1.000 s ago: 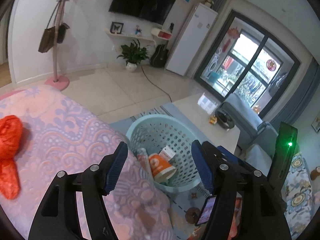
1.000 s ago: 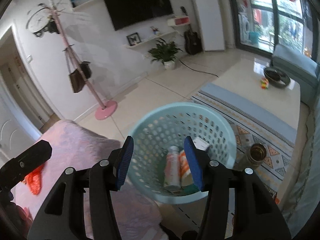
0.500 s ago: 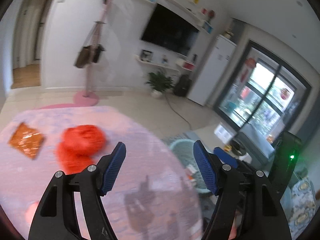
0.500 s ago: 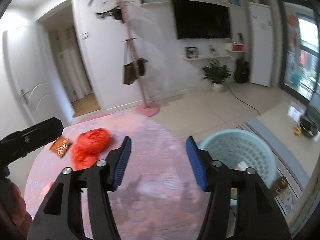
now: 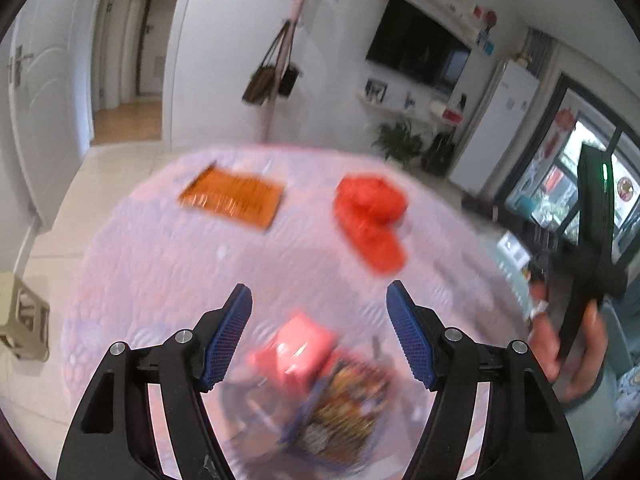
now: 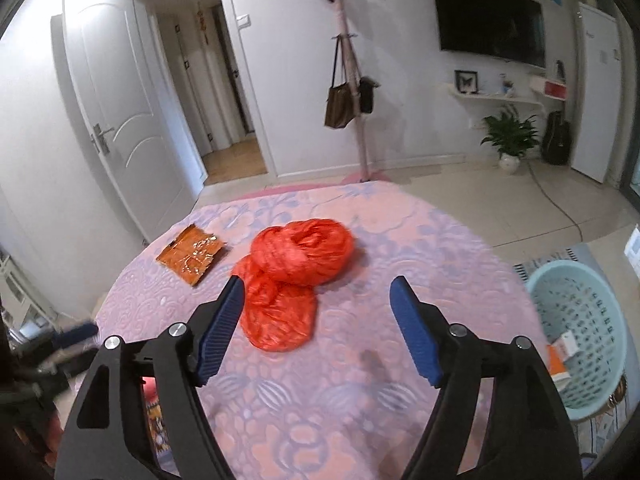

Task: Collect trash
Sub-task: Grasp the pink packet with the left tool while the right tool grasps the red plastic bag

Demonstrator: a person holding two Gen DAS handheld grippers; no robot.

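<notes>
Red plastic bag: the red plastic bag (image 6: 296, 280) lies crumpled near the middle of the pink patterned tablecloth (image 6: 400, 240), a knotted bundle with a flatter tail spread toward the camera; in the left wrist view it shows blurred at (image 5: 372, 220).
Orange wrapper: the orange foil wrapper (image 6: 192, 258) lies flat on the cloth just beside the bag, apart from it, toward the door side; also at (image 5: 234, 198).
Pink packet: a pink packet (image 5: 296, 350) and a dark printed snack wrapper (image 5: 344, 404) lie touching each other, both blurred, low between the left fingers.
Basket: the pale teal basket (image 6: 576, 320) stands on the floor beyond the table edge, with a white and orange carton (image 6: 560, 354) inside.
Left gripper: the left gripper (image 5: 320, 336) hangs above the pink packet, blue pads spread wide, nothing between them.
Right gripper: the right gripper (image 6: 316, 328) hangs over the cloth near the bag's tail, jaws wide apart and empty.
Room: a coat stand with bags (image 6: 352, 92), a wall television (image 6: 488, 20), a potted plant (image 6: 510, 140).
</notes>
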